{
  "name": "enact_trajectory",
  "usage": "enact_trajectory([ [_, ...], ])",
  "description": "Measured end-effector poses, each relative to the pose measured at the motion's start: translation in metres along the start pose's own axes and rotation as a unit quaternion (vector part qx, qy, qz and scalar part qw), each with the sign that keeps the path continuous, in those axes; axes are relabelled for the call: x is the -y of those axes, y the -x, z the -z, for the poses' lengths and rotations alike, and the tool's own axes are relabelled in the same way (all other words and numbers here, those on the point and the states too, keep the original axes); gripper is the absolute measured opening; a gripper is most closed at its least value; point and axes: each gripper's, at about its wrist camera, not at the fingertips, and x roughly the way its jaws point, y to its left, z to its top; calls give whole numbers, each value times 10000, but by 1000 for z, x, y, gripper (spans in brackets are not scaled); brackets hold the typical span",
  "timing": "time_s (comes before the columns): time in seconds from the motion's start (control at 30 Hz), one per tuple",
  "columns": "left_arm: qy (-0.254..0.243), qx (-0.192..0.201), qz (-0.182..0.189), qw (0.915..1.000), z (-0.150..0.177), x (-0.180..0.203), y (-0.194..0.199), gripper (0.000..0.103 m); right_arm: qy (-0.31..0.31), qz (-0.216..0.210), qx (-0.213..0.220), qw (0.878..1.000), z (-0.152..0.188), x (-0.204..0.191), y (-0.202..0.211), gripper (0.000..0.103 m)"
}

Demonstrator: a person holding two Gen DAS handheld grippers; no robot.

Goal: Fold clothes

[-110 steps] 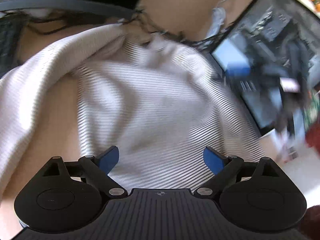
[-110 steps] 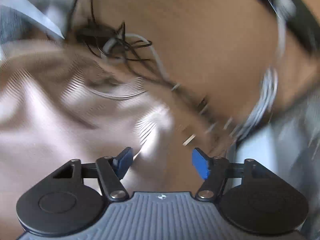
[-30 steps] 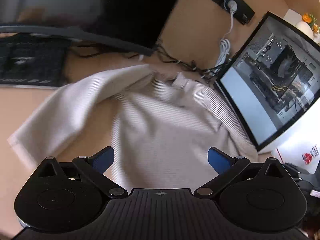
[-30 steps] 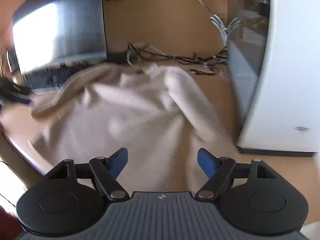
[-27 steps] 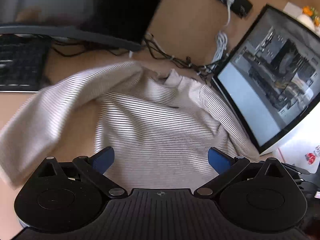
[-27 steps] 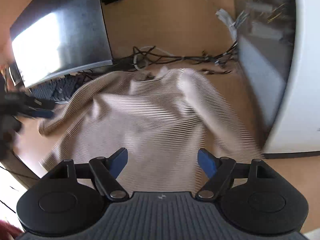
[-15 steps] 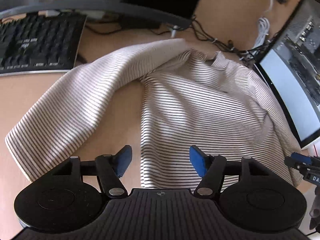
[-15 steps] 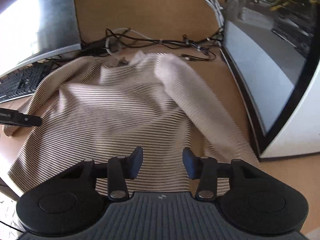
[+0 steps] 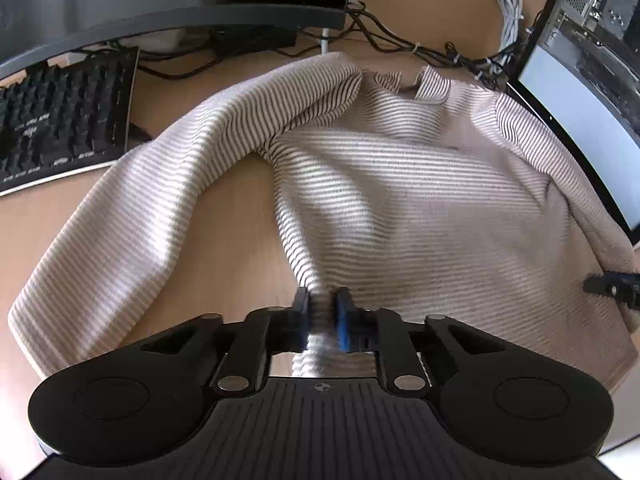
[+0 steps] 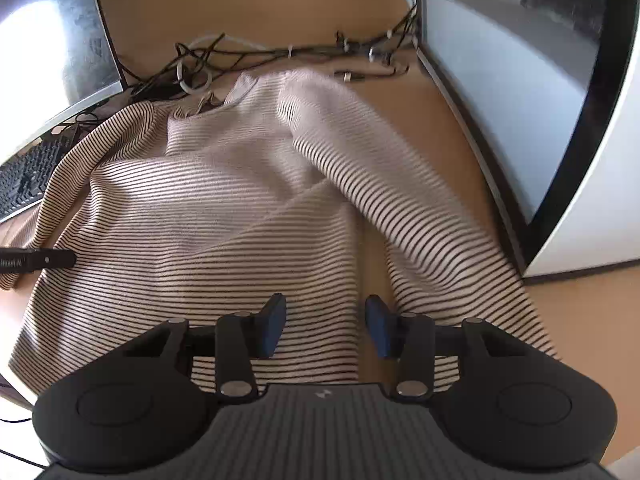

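The left hand-held gripper (image 9: pixel 322 315), its jaws just closed, pinches the striped sweater (image 9: pixel 420 200) at its side edge near the hem; the right hand-held gripper (image 10: pixel 326 326), jaws narrowing but not yet pressing, straddles the opposite edge beside the sleeve (image 10: pixel 400 208). The garment lies flat ahead on the surface (image 9: pixel 240 240). Both corners likely need firm, level grips before lifting. A keyboard (image 9: pixel 60 120) far left, cables (image 10: pixel 280 56) beyond and a computer case (image 10: pixel 560 120) right crowd the fold

Cream long-sleeved top with thin dark stripes (image 9: pixel 420 200), spread rumpled on the wooden desk, neckline toward the tangled cables, one sleeve trailing beside the keyboard, the other lying along the computer case.
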Motion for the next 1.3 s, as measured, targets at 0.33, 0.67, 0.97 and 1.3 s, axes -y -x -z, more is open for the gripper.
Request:
enact_trajectory([
  [0.33, -281, 80, 46, 9996, 35, -14, 47, 22, 634, -133, -420, 9970, 27, -11, 22, 18],
  [0.67, -1931, 1250, -620, 9712, -50, -2, 32, 89, 1145, 106, 310, 9929, 22, -46, 45, 18],
  [0.97, -2781, 1069, -1407, 9442, -82, -21, -32, 7, 1383, 29, 20, 9904, 25, -96, 12, 19],
  [1.3, -1842, 1119, -941, 9720, -96, -45, -7, 39, 319, 24, -120, 9994, 20, -77, 30, 23],
])
